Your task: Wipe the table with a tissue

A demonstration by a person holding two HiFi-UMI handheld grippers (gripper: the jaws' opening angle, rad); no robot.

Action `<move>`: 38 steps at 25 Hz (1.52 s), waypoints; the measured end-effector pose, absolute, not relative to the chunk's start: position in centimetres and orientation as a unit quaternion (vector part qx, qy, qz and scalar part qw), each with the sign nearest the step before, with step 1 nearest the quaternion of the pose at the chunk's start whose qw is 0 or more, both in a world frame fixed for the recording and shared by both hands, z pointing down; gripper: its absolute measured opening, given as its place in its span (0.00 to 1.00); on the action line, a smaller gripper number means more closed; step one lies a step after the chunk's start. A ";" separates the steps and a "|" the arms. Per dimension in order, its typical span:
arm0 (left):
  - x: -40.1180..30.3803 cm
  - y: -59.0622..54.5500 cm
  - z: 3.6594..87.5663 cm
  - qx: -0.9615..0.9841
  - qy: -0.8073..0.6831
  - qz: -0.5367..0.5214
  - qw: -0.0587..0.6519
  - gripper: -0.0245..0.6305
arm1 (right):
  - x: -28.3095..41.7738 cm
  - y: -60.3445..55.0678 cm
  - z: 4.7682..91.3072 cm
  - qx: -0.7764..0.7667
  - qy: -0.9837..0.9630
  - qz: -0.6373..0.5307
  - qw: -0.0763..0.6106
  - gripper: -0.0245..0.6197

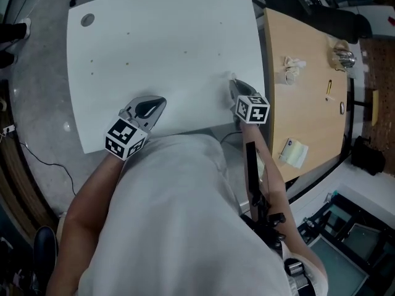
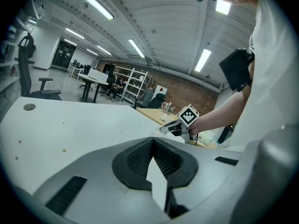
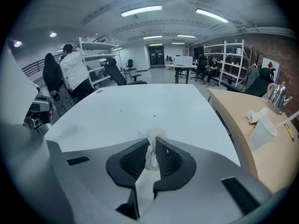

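The white table (image 1: pixel 173 42) fills the middle of the head view, with a round hole (image 1: pixel 87 20) near its 10 o'clock corner. Both grippers sit over its near edge.

The left gripper (image 1: pixel 154 105) is at about 7 o'clock on the table, and its tips point toward 2 o'clock. In the left gripper view its jaws are together at the tips with nothing between them. Only bare table shows through the gap behind the pads.

The right gripper (image 1: pixel 236 85) is at about 4 o'clock on the table, close to the right edge, at 3 o'clock from the left one. Its jaws are pinched on the tissue (image 3: pixel 151 155). The tissue runs as a twisted white strip between the pads and bunches out just past the tips. From these views I cannot tell whether the bunch touches the table.

A wooden desk (image 1: pixel 308 110) stands at 3 o'clock, just beside the table. On it are a crumpled wad (image 1: pixel 291 63), a pen (image 1: pixel 329 89) and a pack (image 1: pixel 294 152). The pack is near the desk's 6 o'clock end.
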State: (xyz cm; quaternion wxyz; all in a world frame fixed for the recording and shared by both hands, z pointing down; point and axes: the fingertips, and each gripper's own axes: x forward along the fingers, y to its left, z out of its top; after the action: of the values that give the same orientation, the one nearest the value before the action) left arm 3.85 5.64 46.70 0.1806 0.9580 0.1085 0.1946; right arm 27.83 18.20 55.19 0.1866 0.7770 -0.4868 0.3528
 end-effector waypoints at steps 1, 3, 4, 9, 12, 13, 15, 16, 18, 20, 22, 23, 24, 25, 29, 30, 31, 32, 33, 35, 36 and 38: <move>3.8 5.7 46.9 0.959 0.102 0.193 0.183 0.05 | 28.0 18.0 55.3 0.776 -0.489 0.350 0.190 0.10; 3.6 5.6 47.5 0.959 0.089 0.194 0.189 0.05 | 28.2 17.5 55.5 0.775 -0.493 0.344 0.197 0.10; 3.4 5.3 47.8 0.958 0.082 0.196 0.192 0.05 | 28.2 17.1 55.6 0.775 -0.493 0.342 0.200 0.10; 3.3 4.0 48.9 0.954 0.051 0.205 0.214 0.05 | 30.1 14.6 55.4 0.771 -0.499 0.336 0.208 0.10; 4.2 4.5 49.1 0.953 0.056 0.213 0.210 0.05 | 32.3 13.4 55.2 0.770 -0.502 0.334 0.208 0.10; 4.5 4.6 49.1 0.953 0.056 0.215 0.204 0.05 | 32.9 13.0 55.2 0.769 -0.503 0.333 0.210 0.10; 5.1 4.6 48.9 0.955 0.052 0.217 0.194 0.05 | 33.7 12.1 55.4 0.762 -0.511 0.330 0.219 0.10; 5.4 4.6 48.8 0.956 0.049 0.217 0.192 0.05 | 33.8 11.7 55.7 0.757 -0.517 0.330 0.227 0.10; 6.1 4.7 48.7 0.955 0.045 0.219 0.193 0.05 | 34.1 10.9 56.3 0.744 -0.529 0.328 0.244 0.10; 6.6 4.8 48.8 0.954 0.044 0.223 0.194 0.05 | 34.5 10.1 56.8 0.735 -0.538 0.322 0.259 0.10; 7.0 4.8 48.9 0.953 0.044 0.226 0.194 0.05 | 34.8 9.4 57.2 0.727 -0.544 0.317 0.274 0.10; 7.1 4.8 49.0 0.953 0.043 0.228 0.194 0.05 | 34.7 9.2 57.5 0.722 -0.546 0.314 0.287 0.10; 7.1 4.7 49.1 0.952 0.041 0.231 0.195 0.05 | 34.5 9.1 57.8 0.715 -0.548 0.309 0.305 0.10; 7.0 4.7 49.3 0.952 0.038 0.232 0.197 0.05 | 34.2 9.0 58.0 0.707 -0.549 0.302 0.327 0.10; 7.1 4.8 49.6 0.949 0.038 0.236 0.205 0.05 | 33.4 8.9 58.3 0.690 -0.549 0.281 0.380 0.10; 7.1 4.8 49.6 0.949 0.040 0.236 0.205 0.05 | 33.3 8.8 58.3 0.687 -0.549 0.281 0.384 0.10; 7.2 4.9 49.6 0.949 0.042 0.235 0.206 0.05 | 33.2 8.8 58.3 0.683 -0.551 0.281 0.388 0.10; 7.3 4.9 49.6 0.949 0.044 0.234 0.205 0.05 | 33.0 8.8 58.3 0.679 -0.553 0.282 0.392 0.10; 7.3 4.9 49.5 0.949 0.046 0.233 0.205 0.05 | 32.8 8.7 58.3 0.676 -0.555 0.283 0.394 0.10; 7.3 4.9 49.5 0.950 0.049 0.232 0.203 0.05 | 32.5 8.7 58.4 0.673 -0.557 0.285 0.395 0.10; 7.3 4.9 49.4 0.950 0.050 0.231 0.202 0.05 | 32.2 8.8 58.5 0.671 -0.558 0.286 0.396 0.10; 7.1 4.9 49.3 0.951 0.052 0.231 0.200 0.05 | 31.8 8.9 58.5 0.668 -0.559 0.290 0.397 0.10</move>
State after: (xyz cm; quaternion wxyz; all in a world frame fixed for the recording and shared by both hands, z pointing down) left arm 7.13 4.94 49.28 0.2005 0.9507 0.0517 0.2308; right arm 31.79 8.85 58.51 0.3968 0.6679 -0.5592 0.2896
